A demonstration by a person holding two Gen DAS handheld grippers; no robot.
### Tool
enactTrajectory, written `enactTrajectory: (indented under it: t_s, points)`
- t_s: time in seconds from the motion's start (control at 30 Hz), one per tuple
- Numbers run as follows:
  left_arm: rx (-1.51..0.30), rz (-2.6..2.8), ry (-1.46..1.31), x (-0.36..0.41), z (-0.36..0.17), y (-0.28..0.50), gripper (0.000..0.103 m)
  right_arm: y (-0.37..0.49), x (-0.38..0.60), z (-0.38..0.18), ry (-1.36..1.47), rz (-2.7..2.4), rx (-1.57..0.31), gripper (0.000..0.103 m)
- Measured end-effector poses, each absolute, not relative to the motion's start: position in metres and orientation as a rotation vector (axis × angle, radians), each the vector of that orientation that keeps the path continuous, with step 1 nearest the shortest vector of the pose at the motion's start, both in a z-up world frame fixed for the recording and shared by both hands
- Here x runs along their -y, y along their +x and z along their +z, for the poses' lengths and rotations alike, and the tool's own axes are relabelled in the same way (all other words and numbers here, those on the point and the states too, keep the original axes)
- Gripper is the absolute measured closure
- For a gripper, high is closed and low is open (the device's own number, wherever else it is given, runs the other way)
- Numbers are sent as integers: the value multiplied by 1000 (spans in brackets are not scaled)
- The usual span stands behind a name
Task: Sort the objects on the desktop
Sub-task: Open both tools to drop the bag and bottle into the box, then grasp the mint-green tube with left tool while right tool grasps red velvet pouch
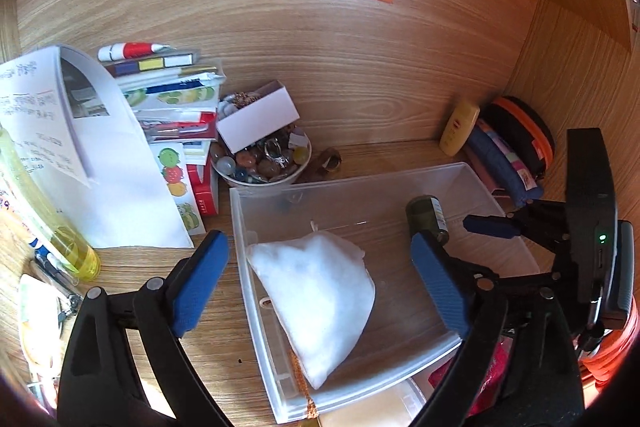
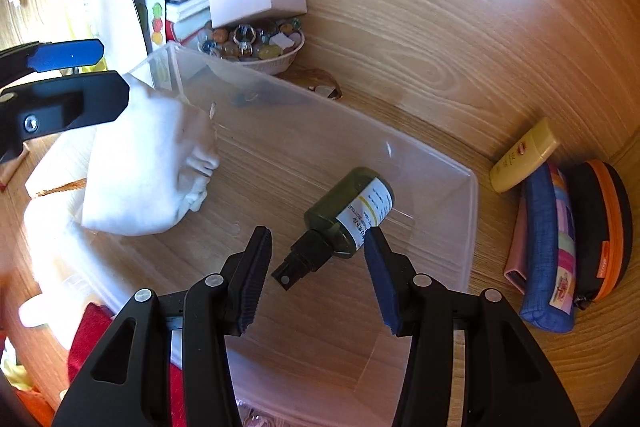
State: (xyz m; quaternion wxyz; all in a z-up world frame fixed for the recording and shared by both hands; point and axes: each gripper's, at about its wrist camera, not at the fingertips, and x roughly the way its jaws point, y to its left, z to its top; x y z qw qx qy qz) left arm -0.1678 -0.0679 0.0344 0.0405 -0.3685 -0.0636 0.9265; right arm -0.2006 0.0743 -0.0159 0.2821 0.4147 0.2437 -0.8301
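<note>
A clear plastic bin (image 1: 472, 179) (image 2: 472, 227) lies on the wooden desk. Inside it lie a white cloth pouch (image 1: 320, 291) (image 2: 144, 167) and a dark green spray bottle (image 2: 352, 211) (image 1: 426, 215) with a white label, on its side. My right gripper (image 2: 316, 267) is open over the bin, its fingers on either side of the bottle's black nozzle, not closed on it. My left gripper (image 1: 320, 267) is open and empty above the pouch; it also shows in the right wrist view (image 2: 84, 75).
A white bowl of beads and rings (image 1: 264, 163) (image 2: 256, 47) with a white box (image 1: 256, 119) on it stands behind the bin. Books and papers (image 1: 160, 99) pile at the left. A yellow tube (image 2: 524, 155), pencil cases (image 2: 548, 247) and an orange-black pouch (image 2: 600, 227) sit at the right corner. A yellow bottle (image 1: 60, 243) lies far left.
</note>
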Motion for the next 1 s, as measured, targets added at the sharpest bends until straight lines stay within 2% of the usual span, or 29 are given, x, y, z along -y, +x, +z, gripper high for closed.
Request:
enactTrajectory:
  t_s: [0.07,0.13,0.4,1.0]
  points:
    - [189,2843,-1131,69,36,-165,10,-198,-79,-11,1105,-2231,-629,53]
    - [174,2855,-1134,68,38,-159,10,-194,-86,-4,1089,-2248,-600,42]
    - [74,2903,-1137,58,41,-131,9,-173,-113,18,1009,-2313,-522,22]
    - [-70,2949,-1186,46,26,-55,6,-86,-134,15,906,-2317,-508,19]
